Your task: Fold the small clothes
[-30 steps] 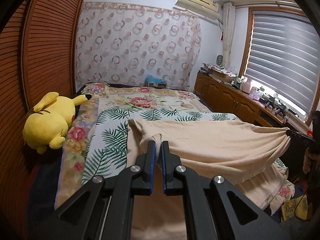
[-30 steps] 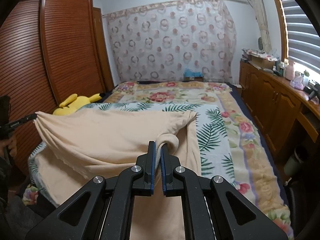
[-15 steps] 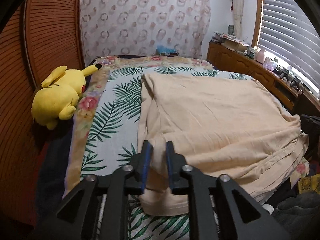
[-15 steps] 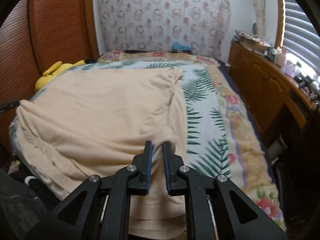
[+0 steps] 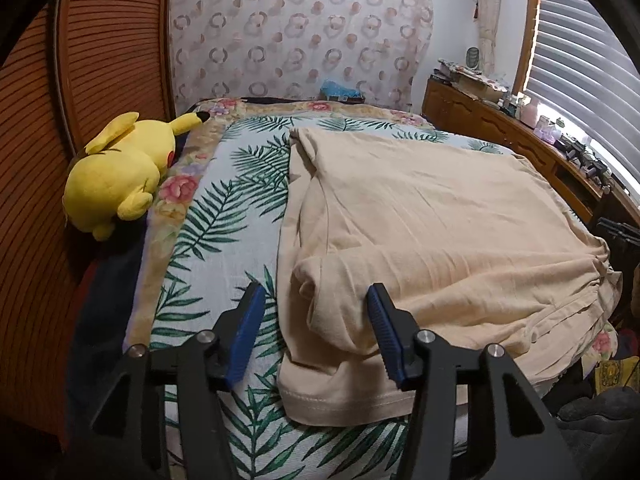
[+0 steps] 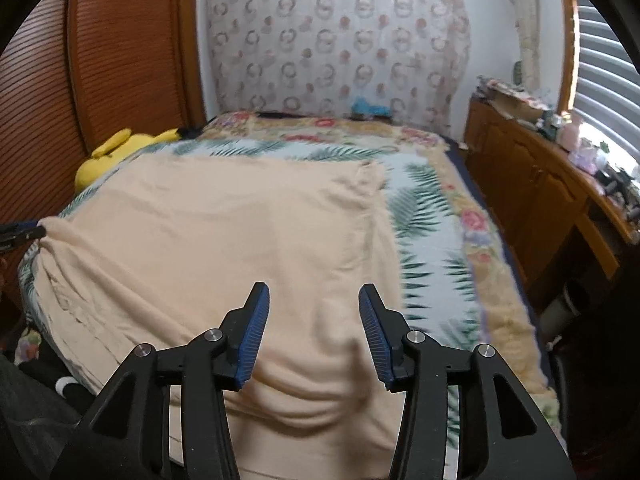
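Note:
A beige garment [image 5: 420, 232] lies spread on the bed, folded over on itself, with its near hem hanging at the bed's front edge. My left gripper [image 5: 316, 300] is open just above the garment's near left corner, with a bunched fold between the blue pads and not gripped. The same garment fills the right wrist view [image 6: 224, 248]. My right gripper [image 6: 314, 300] is open over the garment's near right part and holds nothing. The other gripper's tip shows at the left edge of the right wrist view [image 6: 24, 234].
The bed has a palm-leaf and floral cover [image 5: 224, 216]. A yellow plush toy [image 5: 120, 172] lies at the bed's left edge by the wooden wardrobe [image 5: 36, 160]. A wooden cabinet [image 6: 532, 204] with clutter runs along the right under the window blinds.
Both grippers lowered the lifted garment onto the bed, then opened and let go of it. The cloth now lies flat instead of hanging stretched between them.

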`<action>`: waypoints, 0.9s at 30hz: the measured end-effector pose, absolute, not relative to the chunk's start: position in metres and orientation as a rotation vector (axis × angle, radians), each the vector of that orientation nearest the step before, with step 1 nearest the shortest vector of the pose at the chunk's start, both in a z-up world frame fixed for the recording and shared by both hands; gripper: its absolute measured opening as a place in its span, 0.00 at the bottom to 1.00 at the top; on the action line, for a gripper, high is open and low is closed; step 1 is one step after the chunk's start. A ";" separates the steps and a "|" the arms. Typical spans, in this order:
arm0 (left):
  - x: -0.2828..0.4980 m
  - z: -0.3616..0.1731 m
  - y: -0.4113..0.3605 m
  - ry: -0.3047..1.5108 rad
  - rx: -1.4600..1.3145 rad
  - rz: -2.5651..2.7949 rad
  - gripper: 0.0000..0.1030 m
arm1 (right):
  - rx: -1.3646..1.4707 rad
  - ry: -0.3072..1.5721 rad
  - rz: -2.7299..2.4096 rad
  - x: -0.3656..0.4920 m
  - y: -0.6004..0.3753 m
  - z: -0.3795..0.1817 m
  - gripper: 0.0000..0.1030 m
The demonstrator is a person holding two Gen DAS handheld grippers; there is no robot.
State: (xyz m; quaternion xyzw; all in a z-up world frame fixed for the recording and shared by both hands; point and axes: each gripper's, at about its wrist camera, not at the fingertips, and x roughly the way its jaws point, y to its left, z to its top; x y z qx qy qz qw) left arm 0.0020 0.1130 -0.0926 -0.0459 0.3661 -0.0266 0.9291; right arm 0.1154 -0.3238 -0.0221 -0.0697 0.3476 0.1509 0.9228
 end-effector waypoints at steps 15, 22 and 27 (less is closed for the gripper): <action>0.004 -0.112 0.110 0.793 -0.118 -0.074 0.51 | -0.187 0.821 0.398 0.129 -0.265 -0.071 0.47; 0.000 -0.117 0.112 0.787 -0.136 -0.077 0.51 | -0.198 0.756 0.394 0.120 -0.265 -0.079 0.66; -0.001 -0.116 0.113 0.792 -0.148 -0.083 0.51 | -0.185 0.749 0.393 0.119 -0.265 -0.081 0.66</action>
